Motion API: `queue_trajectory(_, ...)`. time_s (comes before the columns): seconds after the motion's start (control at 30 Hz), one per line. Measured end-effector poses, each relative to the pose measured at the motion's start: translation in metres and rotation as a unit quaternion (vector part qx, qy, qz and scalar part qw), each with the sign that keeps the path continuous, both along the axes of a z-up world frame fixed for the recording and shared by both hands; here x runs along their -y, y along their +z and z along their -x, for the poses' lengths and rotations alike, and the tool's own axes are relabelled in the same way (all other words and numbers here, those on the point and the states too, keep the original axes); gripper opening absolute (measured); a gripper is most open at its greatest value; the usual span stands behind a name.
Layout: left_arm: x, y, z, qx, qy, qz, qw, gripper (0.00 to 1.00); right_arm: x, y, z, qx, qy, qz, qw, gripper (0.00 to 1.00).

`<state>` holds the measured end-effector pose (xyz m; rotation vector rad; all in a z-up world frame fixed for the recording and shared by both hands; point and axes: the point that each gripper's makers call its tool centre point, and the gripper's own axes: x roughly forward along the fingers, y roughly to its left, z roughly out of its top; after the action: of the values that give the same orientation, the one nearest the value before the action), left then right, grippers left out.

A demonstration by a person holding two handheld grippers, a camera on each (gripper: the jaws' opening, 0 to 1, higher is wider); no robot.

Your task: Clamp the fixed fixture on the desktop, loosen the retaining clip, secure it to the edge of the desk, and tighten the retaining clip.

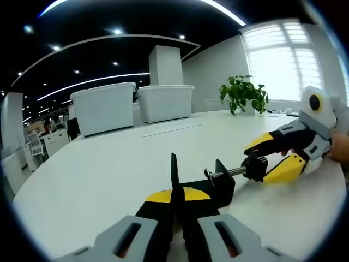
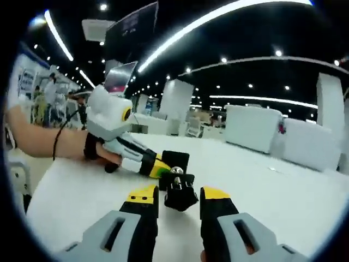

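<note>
While your left gripper (image 1: 177, 218) pins the clamp fixture (image 1: 199, 188) by its upright plate, your right gripper (image 1: 270, 158) works the screw knob (image 1: 254, 166).

Just ahead of your left jaws the fixture lies on the tabletop (image 1: 109, 169), well in from any edge. Your right jaws straddle the knob, apparently pinching it, though contact isn't certain. Risk: twisting with a loose pinch could slip off the knob, or rotate the whole fixture out of your left hold.

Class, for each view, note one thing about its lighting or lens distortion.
Left gripper view: the window is blown out white behind the plant, and the table edge bows from the fisheye. Right gripper view: ceiling light strips curve into arcs, and the background is dim.
</note>
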<state>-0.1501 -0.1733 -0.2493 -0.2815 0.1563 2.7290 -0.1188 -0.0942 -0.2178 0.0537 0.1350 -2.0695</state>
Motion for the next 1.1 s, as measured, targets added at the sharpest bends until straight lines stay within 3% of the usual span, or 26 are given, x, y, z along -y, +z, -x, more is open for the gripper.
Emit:
queue_trajectory(0.07,0.000,0.000,0.000,0.000,0.000,0.000,1.0000,0.06,-0.002,0.000,0.001,0.056,0.010,0.024,0.9981,0.28)
queue_trajectory(0.13,0.000,0.000,-0.002,0.000,0.000,0.000,1.0000,0.06,-0.001,0.005,-0.008,0.116,0.029,0.062,0.9909,0.29)
queue_trajectory(0.17,-0.001,0.000,-0.002,0.000,0.000,0.000,1.0000,0.06,0.000,0.008,-0.008,0.164,0.031,0.094,0.9815,0.30)
queue_trajectory(0.2,-0.001,0.000,-0.002,0.000,0.000,0.000,1.0000,0.06,0.001,0.007,-0.009,0.223,0.029,0.121,0.9669,0.30)
queue_trajectory(0.23,-0.001,0.000,-0.002,0.000,-0.001,0.000,1.0000,0.06,0.001,0.006,-0.011,0.253,0.033,0.131,0.9580,0.32)
queue_trajectory(0.33,-0.001,0.001,-0.003,0.000,0.000,0.000,1.0000,0.06,-0.003,0.002,-0.005,0.243,0.012,0.128,0.9615,0.30)
queue_trajectory(0.53,0.000,0.002,-0.002,-0.001,0.001,0.000,1.0000,0.06,0.001,-0.019,0.000,0.244,-0.017,0.074,0.9668,0.25)
queue_trajectory(0.67,0.000,0.001,-0.001,-0.001,0.000,0.000,1.0000,0.06,0.002,-0.019,-0.002,0.247,-0.015,0.080,0.9655,0.24)
queue_trajectory(0.77,0.000,0.001,0.000,0.000,-0.001,0.000,1.0000,0.06,0.002,-0.019,-0.004,0.238,-0.014,0.078,0.9681,0.24)
queue_trajectory(0.8,0.000,0.001,0.001,0.000,-0.001,0.000,1.0000,0.06,0.003,-0.018,-0.007,0.219,-0.013,0.073,0.9729,0.24)
queue_trajectory(0.93,0.000,0.000,0.002,-0.001,-0.001,0.001,1.0000,0.06,0.006,-0.013,-0.017,0.102,-0.013,0.031,0.9942,0.24)
queue_trajectory(0.97,0.001,0.000,0.002,-0.001,-0.002,0.002,1.0000,0.06,0.006,-0.012,-0.019,0.077,-0.014,0.021,0.9967,0.24)
queue_trajectory(1.0,0.001,0.000,0.002,-0.003,-0.002,0.002,1.0000,0.06,0.007,-0.011,-0.023,0.028,-0.015,-0.002,0.9995,0.24)
queue_trajectory(1.1,0.000,0.001,0.000,-0.008,-0.004,0.009,0.9999,0.06,0.010,-0.011,-0.032,-0.041,-0.022,-0.040,0.9981,0.24)
